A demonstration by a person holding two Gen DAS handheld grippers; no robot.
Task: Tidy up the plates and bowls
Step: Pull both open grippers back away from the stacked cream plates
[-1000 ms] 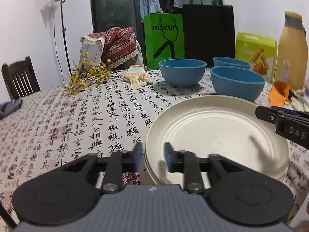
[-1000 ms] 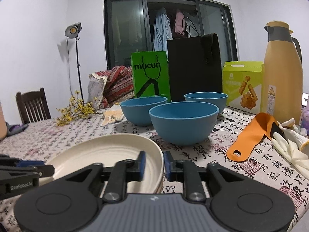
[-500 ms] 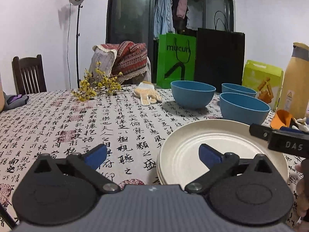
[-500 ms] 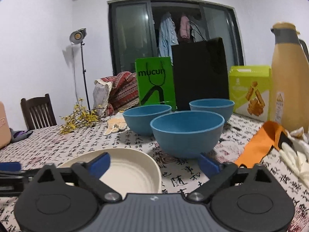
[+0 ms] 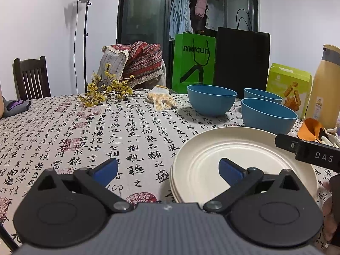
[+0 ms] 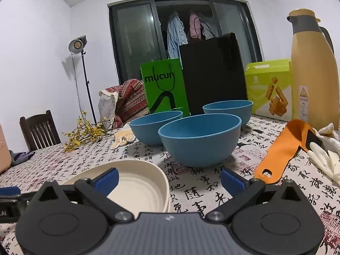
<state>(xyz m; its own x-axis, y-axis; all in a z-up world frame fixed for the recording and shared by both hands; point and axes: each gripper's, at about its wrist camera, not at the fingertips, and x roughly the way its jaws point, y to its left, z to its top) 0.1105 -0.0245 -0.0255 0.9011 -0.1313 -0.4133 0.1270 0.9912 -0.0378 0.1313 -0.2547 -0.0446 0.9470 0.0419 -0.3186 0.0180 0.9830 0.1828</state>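
Bowls [image 6: 200, 139], three; plates [image 5: 238, 161] stacked.

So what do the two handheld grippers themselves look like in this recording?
Both match: the left gripper and the right gripper each have a ribbed grey body, two round black discs, black linkage arms with silver pivot screws, and fingers tipped with blue pads. Seen side-on from the left wrist view, the right gripper is a black bar with white "DAS" lettering. No cables or sleeves show.
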